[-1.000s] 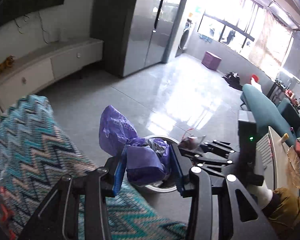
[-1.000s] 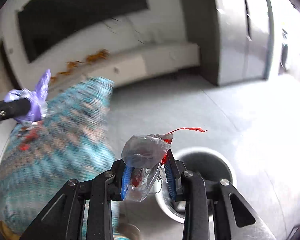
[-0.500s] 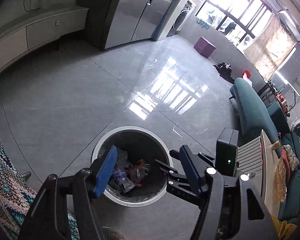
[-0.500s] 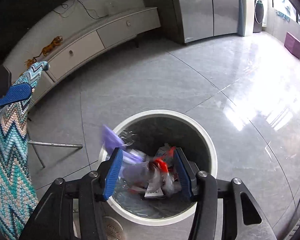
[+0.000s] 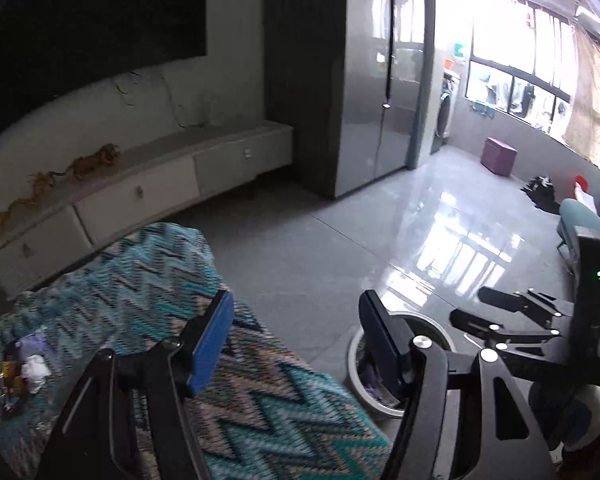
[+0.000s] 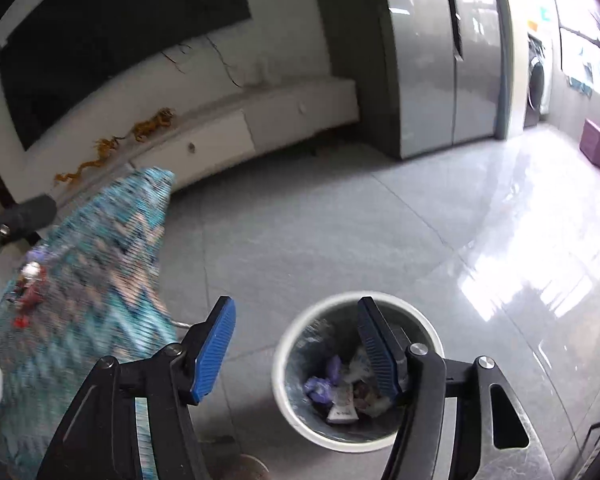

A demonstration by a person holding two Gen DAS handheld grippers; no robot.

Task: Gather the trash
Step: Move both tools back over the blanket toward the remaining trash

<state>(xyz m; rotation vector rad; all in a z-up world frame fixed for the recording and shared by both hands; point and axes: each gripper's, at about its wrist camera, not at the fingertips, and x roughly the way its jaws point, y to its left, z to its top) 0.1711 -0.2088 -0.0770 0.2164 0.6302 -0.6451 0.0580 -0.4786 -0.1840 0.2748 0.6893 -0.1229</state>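
My left gripper [image 5: 296, 340] is open and empty above the zigzag-cloth table [image 5: 140, 292]. Small scraps of trash [image 5: 24, 368] lie at the table's left end. The round white-rimmed bin [image 5: 352, 360] stands on the floor, partly behind the left gripper's right finger. My right gripper [image 6: 296, 344] hangs over the bin [image 6: 278, 364] with its jaws opening and nothing between them. Inside the bin lie a purple wrapper [image 6: 320, 384] and white scraps [image 6: 342, 410]. The table trash [image 6: 30, 284] also shows at the far left in the right wrist view.
A low white cabinet [image 5: 140, 192] with orange toy animals [image 5: 92, 164] runs along the wall. Tall grey cupboard doors [image 5: 380, 80] stand behind. A purple stool [image 5: 498, 156] and a teal sofa [image 5: 580, 220] are to the right on the glossy floor.
Both grippers opened and dropped their loads, the purple bag and the clear red-tied wrapper, into the bin. Both then rose, and the left one swung back over the table.
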